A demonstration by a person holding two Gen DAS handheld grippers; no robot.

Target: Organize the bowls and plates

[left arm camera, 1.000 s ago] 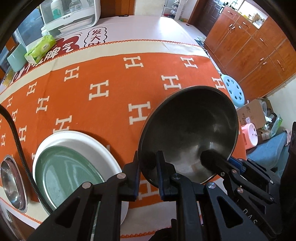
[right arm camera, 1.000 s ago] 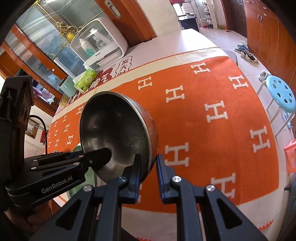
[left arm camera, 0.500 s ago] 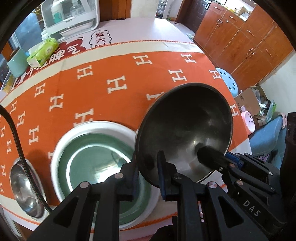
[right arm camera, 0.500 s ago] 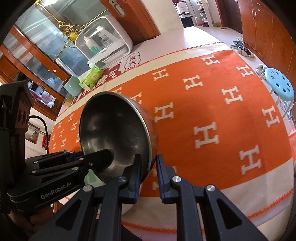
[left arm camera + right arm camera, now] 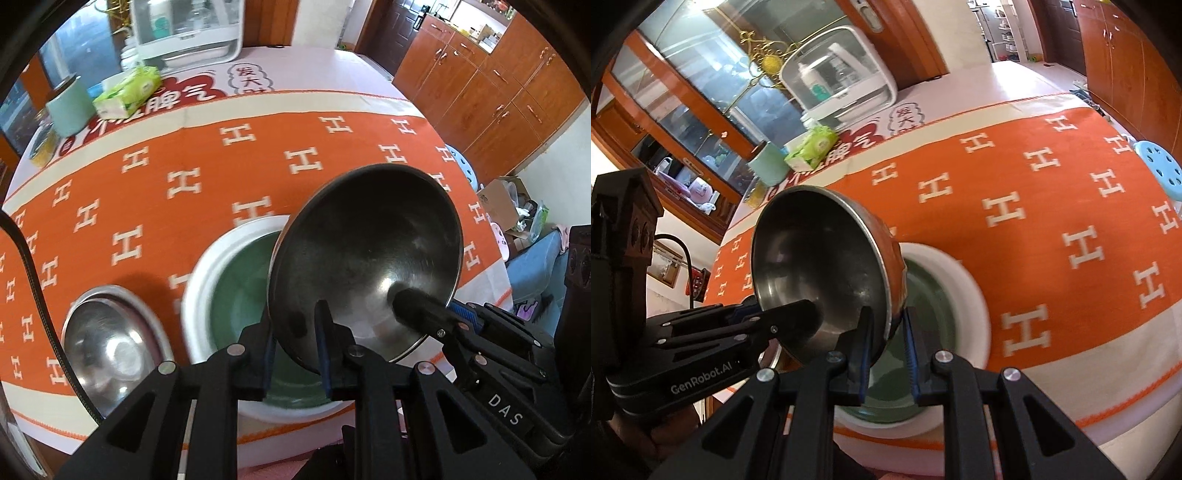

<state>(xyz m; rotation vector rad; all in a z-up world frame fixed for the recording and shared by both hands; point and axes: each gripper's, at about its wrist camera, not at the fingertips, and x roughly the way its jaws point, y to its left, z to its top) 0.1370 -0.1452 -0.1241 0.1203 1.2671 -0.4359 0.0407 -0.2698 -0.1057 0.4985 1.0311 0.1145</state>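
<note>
Left gripper (image 5: 295,343) nearly closed, pinching the near rim of a steel bowl (image 5: 365,254), one finger inside and one outside; right gripper (image 5: 888,341) likewise narrow, clamped on the rim at the other side of the same steel bowl (image 5: 820,266), its blue pads (image 5: 909,343) on either side of the thin edge. Held aloft between the two, tilted so that the dark inside faces both cameras. Directly under it, a green plate (image 5: 240,295) lying inside a larger white plate (image 5: 207,266), both flat on the orange tablecloth (image 5: 184,177) patterned with white H marks; green plate (image 5: 931,295) and white plate (image 5: 964,280) seen in the right wrist view too, partly hidden by the lifted bowl. Beside the stack, at the left of the left wrist view, a second, smaller steel bowl (image 5: 110,343) resting upright on the cloth, close to the white rim but not clearly touching it. Near table edge just below the stack, marked by the cream border and orange stitching. Wide bare stretch of cloth beyond and to the right of the plates. Far end of the table crowded: a pale green cup (image 5: 70,110), a green tissue pack (image 5: 127,90), a white lidded box (image 5: 184,33). Past the right edge of the table, a light blue stool (image 5: 1160,166) and wooden cabinets (image 5: 498,92)
</note>
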